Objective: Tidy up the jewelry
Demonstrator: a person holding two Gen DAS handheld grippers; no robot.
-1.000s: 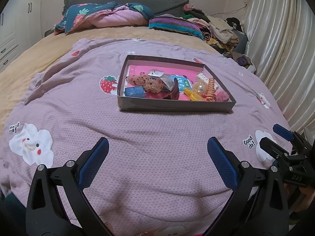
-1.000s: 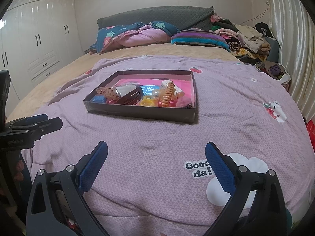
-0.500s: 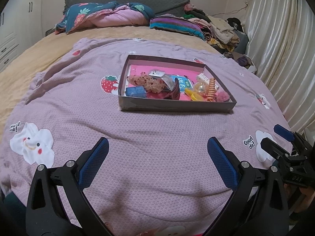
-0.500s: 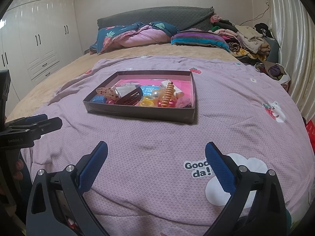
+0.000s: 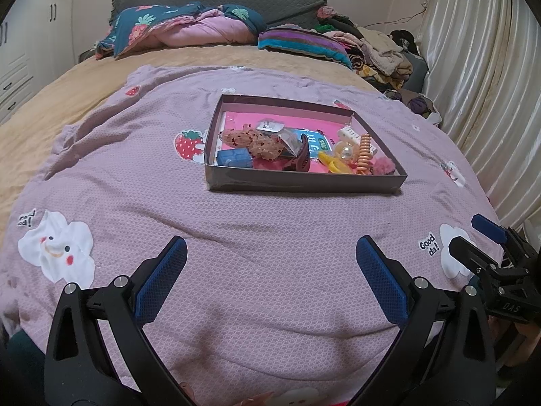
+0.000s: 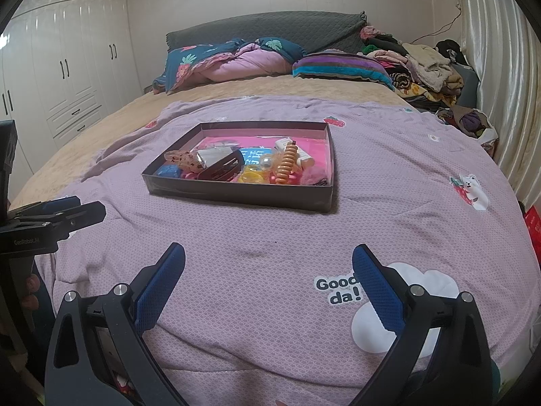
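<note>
A shallow dark box (image 5: 304, 184) with a pink floor sits on the purple quilt, also in the right wrist view (image 6: 236, 193). It holds hair accessories: a dark claw clip (image 5: 302, 160), an orange spiral tie (image 5: 364, 151), a blue block (image 5: 233, 157), yellow clips (image 5: 333, 164) and a pink pompom (image 5: 383, 165). My left gripper (image 5: 270, 274) is open and empty, well short of the box. My right gripper (image 6: 268, 274) is open and empty, also short of the box; it shows at the right edge of the left wrist view (image 5: 487, 237).
The purple quilt (image 5: 152, 176) with cloud and strawberry prints covers the bed. Pillows and folded blankets (image 5: 189, 27) lie at the headboard. A clothes pile (image 5: 382, 50) and curtains (image 5: 490, 84) are at the right. White wardrobes (image 6: 61, 77) stand at the left.
Both grippers have stayed open and nearly still. The left wrist view has shifted very slightly; nothing in the box has moved.
</note>
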